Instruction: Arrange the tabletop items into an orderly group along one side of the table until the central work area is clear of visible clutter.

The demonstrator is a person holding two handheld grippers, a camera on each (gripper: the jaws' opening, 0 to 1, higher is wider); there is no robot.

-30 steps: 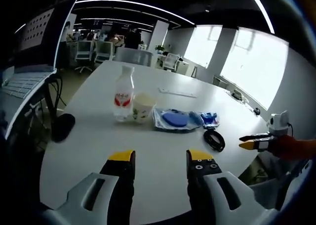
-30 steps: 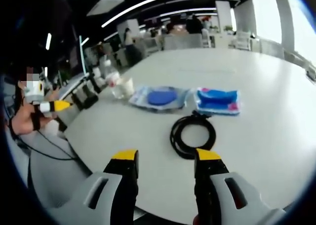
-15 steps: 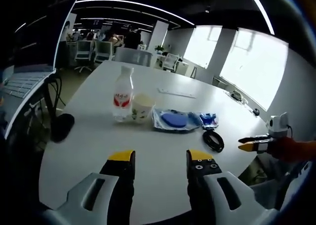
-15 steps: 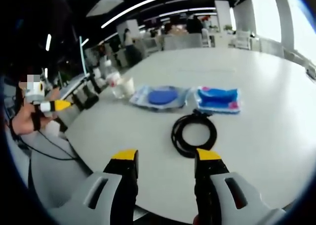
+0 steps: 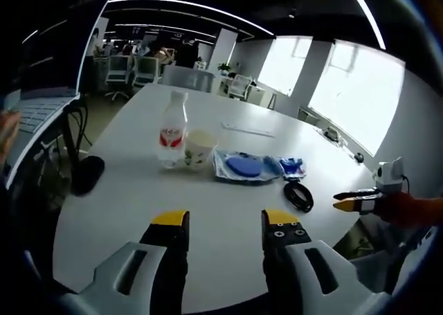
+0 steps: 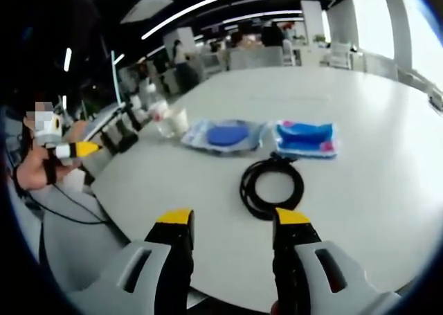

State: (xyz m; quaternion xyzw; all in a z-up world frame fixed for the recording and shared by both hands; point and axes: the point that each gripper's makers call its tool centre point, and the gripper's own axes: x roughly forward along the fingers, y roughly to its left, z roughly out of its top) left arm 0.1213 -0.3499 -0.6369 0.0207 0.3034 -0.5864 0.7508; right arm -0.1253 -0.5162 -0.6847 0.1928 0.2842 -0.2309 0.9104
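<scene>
Since the earlier frames, nothing on the table (image 5: pixel 124 211) has moved; both views show only slight camera drift.

Left gripper view, left to right:
- A dark mouse-like object (image 5: pixel 88 174) lies near the table's left edge.
- A clear bottle (image 5: pixel 173 131) with a red label stands upright, just beside a paper cup (image 5: pixel 199 149).
- A clear bag holding a blue disc (image 5: pixel 241 167) lies flat to the right of the cup.
- A blue packet (image 5: pixel 294 166) lies next to the bag.
- A coiled black cable (image 5: pixel 300 195) lies nearest the right edge.

The left hand-held gripper (image 5: pixel 223 219) hovers over the near table edge, jaws well apart, holding nothing. The right hand-held gripper (image 6: pixel 225 218) hovers just short of the cable (image 6: pixel 271 188), jaws well apart and empty. In the right gripper view the bag (image 6: pixel 225 135) and packet (image 6: pixel 305 139) lie beyond the cable.
</scene>
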